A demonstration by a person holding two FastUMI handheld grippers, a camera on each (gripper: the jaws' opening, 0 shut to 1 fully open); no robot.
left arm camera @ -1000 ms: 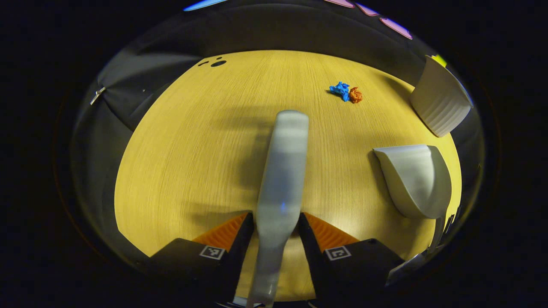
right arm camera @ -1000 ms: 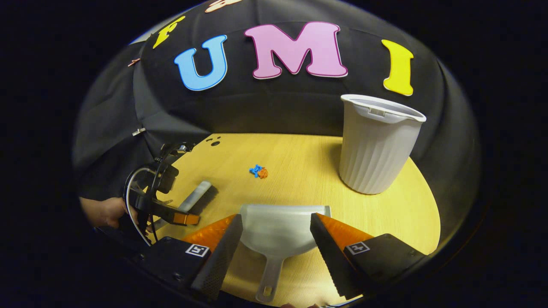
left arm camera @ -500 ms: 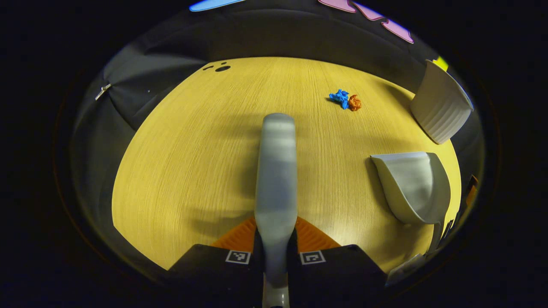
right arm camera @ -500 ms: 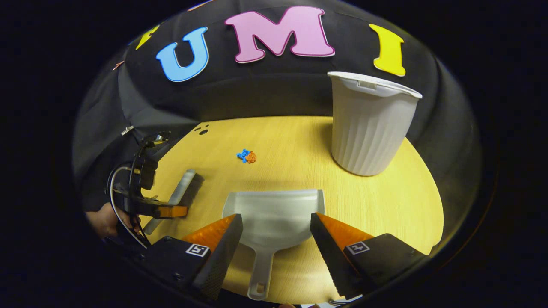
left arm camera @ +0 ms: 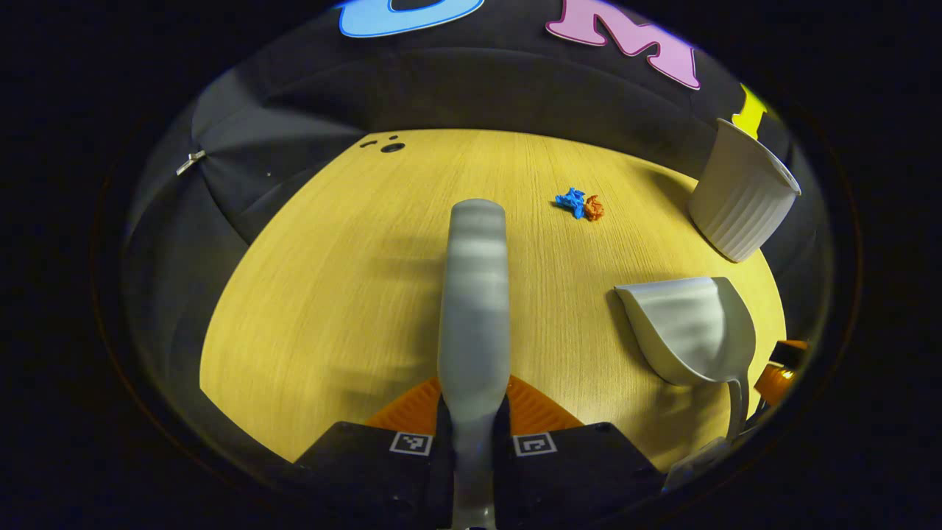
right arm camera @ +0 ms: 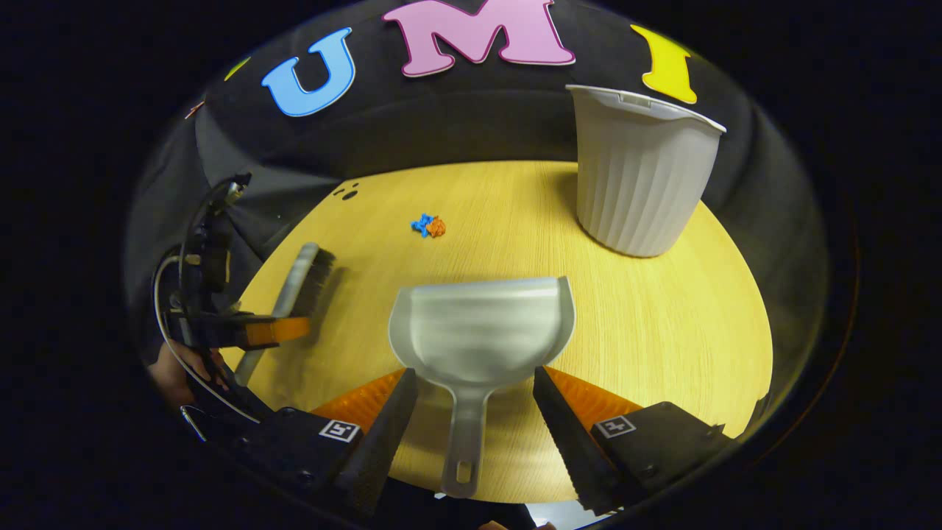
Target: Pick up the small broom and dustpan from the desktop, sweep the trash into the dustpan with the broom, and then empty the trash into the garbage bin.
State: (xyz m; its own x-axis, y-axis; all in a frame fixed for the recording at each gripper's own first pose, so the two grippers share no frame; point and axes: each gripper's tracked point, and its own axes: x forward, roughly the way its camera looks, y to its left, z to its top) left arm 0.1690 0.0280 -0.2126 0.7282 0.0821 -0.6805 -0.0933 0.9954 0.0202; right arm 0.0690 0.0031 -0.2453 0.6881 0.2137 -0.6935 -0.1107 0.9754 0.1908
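Note:
My left gripper (left arm camera: 475,436) is shut on the grey handle of the small broom (left arm camera: 475,294), which points away from me over the wooden table (left arm camera: 331,294). In the right gripper view the broom (right arm camera: 298,283) shows its dark bristles at the left, held by the left gripper (right arm camera: 254,331). The grey dustpan (right arm camera: 482,331) lies flat on the table. Its handle (right arm camera: 464,442) runs between the spread fingers of my open right gripper (right arm camera: 475,412), touching neither. The dustpan (left arm camera: 692,331) also sits at the right in the left gripper view. Blue and orange crumpled trash (left arm camera: 580,205) (right arm camera: 429,225) lies farther back.
A white ribbed garbage bin (right arm camera: 640,173) (left arm camera: 739,195) stands upright at the table's back right. Small dark holes (left arm camera: 390,146) mark the far left of the tabletop. A hand (right arm camera: 173,375) holds the left gripper at the table's left edge.
The left gripper's fingers closed on the broom handle, and the broom now points straight ahead. The right gripper drew back from around the pan, so the dustpan's handle lies between its fingers.

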